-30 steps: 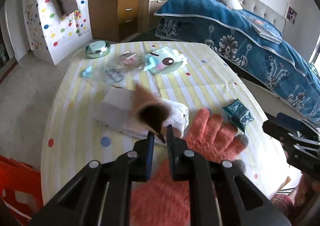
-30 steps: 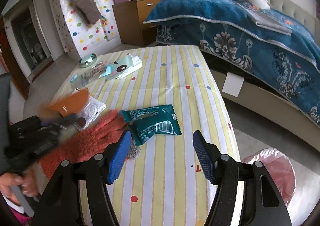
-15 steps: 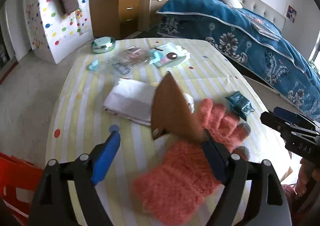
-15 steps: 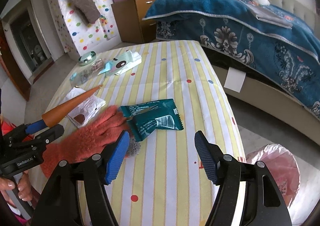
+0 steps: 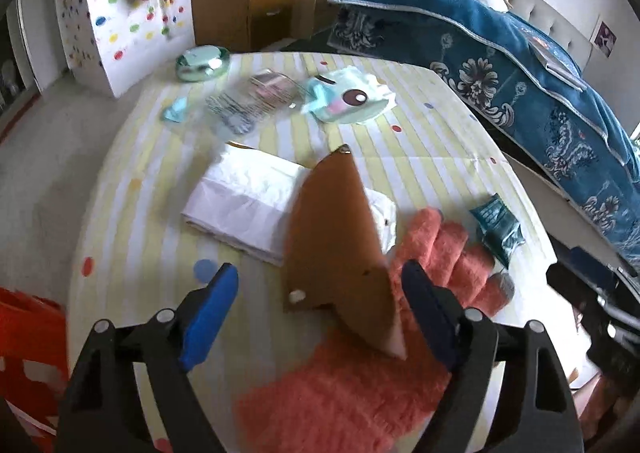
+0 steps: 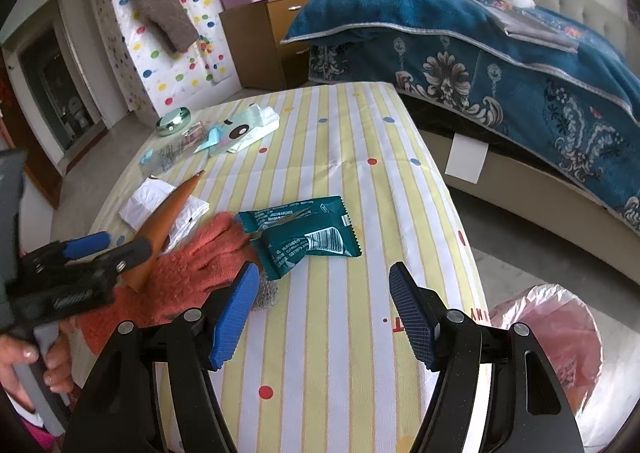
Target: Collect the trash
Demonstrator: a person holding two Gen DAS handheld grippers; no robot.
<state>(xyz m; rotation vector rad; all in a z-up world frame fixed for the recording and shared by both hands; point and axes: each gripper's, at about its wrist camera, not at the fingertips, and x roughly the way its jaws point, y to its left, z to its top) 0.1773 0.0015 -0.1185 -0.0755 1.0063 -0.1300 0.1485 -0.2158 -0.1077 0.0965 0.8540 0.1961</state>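
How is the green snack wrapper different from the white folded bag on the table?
The green wrapper is dark, shiny and crumpled, with printing and a barcode; the white bag is plain and folded flat. The wrapper lies at the orange glove's fingertips; the bag lies farther back, partly hidden behind a brown piece. Both rest on the striped tablecloth.

Yellow-and-white striped tablecloth (image 6: 360,141) scattered with red and blue dots. Fuzzy coral-orange knitted glove (image 5: 360,385) with grey fingertips beside a teal foil snack wrapper (image 6: 304,237) printed in white, a flat brown cardboard piece (image 5: 336,253) and white folded tissue (image 5: 240,205). Deep-blue bed blanket (image 6: 480,53) patterned with pale floral ornaments; translucent pink plastic bag (image 6: 552,337).
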